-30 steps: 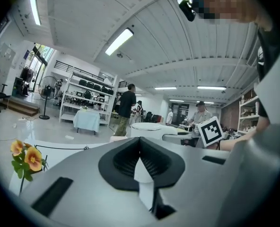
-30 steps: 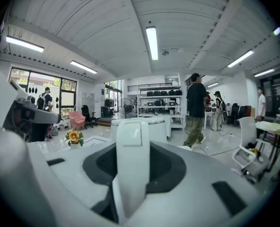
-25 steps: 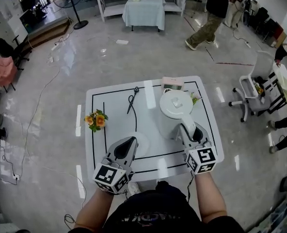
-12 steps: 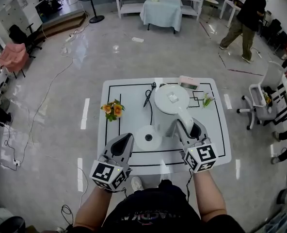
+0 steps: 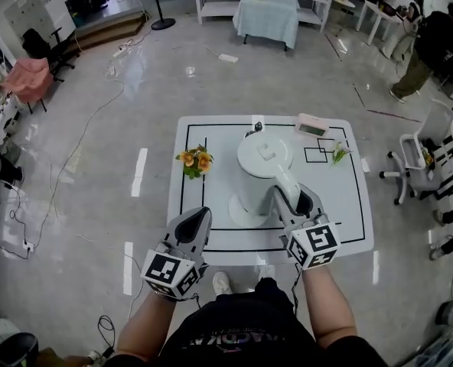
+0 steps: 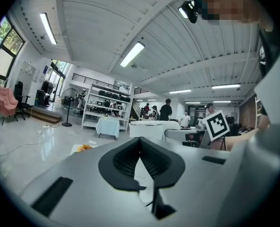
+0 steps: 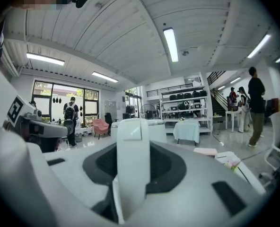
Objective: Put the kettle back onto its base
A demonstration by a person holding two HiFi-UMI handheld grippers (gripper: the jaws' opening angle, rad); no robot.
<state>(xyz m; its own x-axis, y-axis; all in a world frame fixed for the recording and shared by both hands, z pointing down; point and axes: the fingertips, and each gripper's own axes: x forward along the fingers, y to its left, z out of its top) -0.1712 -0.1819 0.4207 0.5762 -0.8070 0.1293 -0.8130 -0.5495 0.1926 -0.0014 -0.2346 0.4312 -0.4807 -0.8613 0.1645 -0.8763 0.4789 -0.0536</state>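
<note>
Right gripper (image 5: 293, 199): jaws part-way apart and clamped on the kettle's upright white handle (image 7: 132, 157), which fills the gap between the dark pads; the marker cube sits on the near side of the handle, at the person's right forearm. Left gripper (image 5: 199, 217): jaws pressed together with nothing between them, held at the near left of the kettle and clear of it, over the near edge of the table. Kettle (image 5: 262, 173): white, round-lidded, upright, its handle turned toward the person. Base (image 5: 235, 207): white disc, only a curved rim showing at the kettle's near-left foot, the rest covered by the kettle body; whether the kettle is seated on it or held just above it cannot be told. Table (image 5: 211, 239): white, square, marked with black lines, carrying the kettle near its middle. Orange flowers (image 5: 195, 160): a small bunch to the left of the kettle, apart from it. Small dark object (image 5: 255, 129): just past the kettle's far side, partly hidden, kind not clear. Pink box (image 5: 312, 126): beyond the kettle to its far right. Green sprig (image 5: 339, 154): right of the kettle, near a small black square drawn on the tabletop. Office chair (image 5: 412, 167): on the floor well to the right of the kettle. Cloth-covered table (image 5: 266, 14): far beyond the kettle, before white shelving. Person in dark clothes (image 5: 429, 46): on the floor far beyond the kettle to its right.
</note>
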